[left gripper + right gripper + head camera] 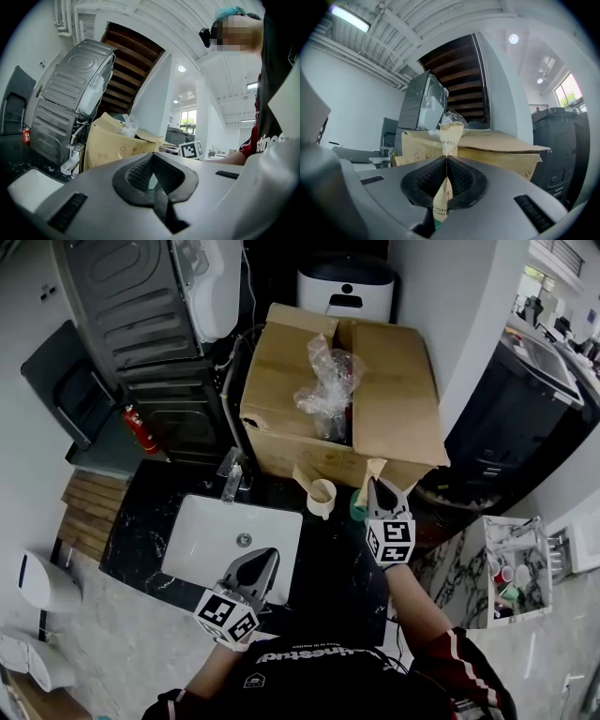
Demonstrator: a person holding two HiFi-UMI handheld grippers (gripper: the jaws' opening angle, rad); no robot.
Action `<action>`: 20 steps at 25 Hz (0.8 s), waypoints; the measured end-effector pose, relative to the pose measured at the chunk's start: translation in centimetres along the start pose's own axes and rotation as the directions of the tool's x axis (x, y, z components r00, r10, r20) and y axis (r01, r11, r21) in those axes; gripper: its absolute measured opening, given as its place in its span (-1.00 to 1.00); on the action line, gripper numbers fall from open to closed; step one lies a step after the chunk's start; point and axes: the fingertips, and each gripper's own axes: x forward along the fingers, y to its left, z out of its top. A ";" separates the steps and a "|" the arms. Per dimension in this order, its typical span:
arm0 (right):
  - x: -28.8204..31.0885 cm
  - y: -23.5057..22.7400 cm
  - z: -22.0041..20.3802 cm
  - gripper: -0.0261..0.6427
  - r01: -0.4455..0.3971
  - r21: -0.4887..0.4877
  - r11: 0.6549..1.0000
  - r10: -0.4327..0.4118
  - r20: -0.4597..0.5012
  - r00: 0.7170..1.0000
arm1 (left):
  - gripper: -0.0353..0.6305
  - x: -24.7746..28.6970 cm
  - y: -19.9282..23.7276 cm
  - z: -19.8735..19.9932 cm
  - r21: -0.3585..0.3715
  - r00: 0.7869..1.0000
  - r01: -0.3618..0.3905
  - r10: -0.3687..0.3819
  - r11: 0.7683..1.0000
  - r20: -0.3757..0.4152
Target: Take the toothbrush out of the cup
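Observation:
My right gripper [381,489] [446,164] is shut on a toothbrush in a tan paper wrapper [373,469] [451,137]. The wrapper stands upright between the pads and sticks out above them. It hangs over the black counter, just right of a beige cup [322,495] with another tan strip leaning out of it. Something small and teal [358,510] sits just below the held wrapper. My left gripper [262,561] [153,161] is shut and empty over the sink's near right corner.
A white sink [214,542] with a tap [232,479] is set in the black counter [328,568]. A big open cardboard box [394,390] with plastic wrap stands behind. A grey machine [141,324] is at the far left, a marble shelf [469,568] at the right.

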 end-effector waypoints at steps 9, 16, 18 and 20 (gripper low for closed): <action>-5.3 1.9 -0.5 -0.80 -0.018 0.011 1.000 0.018 -0.012 1.000 | -0.85 1.8 -1.0 -0.4 0.000 0.999 0.051 -0.051 0.999 -0.002; -10.8 3.4 0.2 -0.80 -0.031 0.102 0.994 0.034 -0.019 0.999 | -0.85 3.5 -2.3 -0.7 -0.013 0.995 0.101 -0.101 0.995 -0.004; -12.3 3.7 0.4 -0.80 -0.039 0.111 0.993 0.042 -0.019 0.999 | -0.85 3.9 -2.9 -0.9 -0.013 0.992 0.123 -0.123 0.992 -0.005; -13.3 4.3 0.5 -0.80 -0.055 0.117 0.992 0.058 -0.022 0.998 | -0.85 4.3 -3.3 -1.0 -0.014 0.990 0.139 -0.139 0.990 -0.004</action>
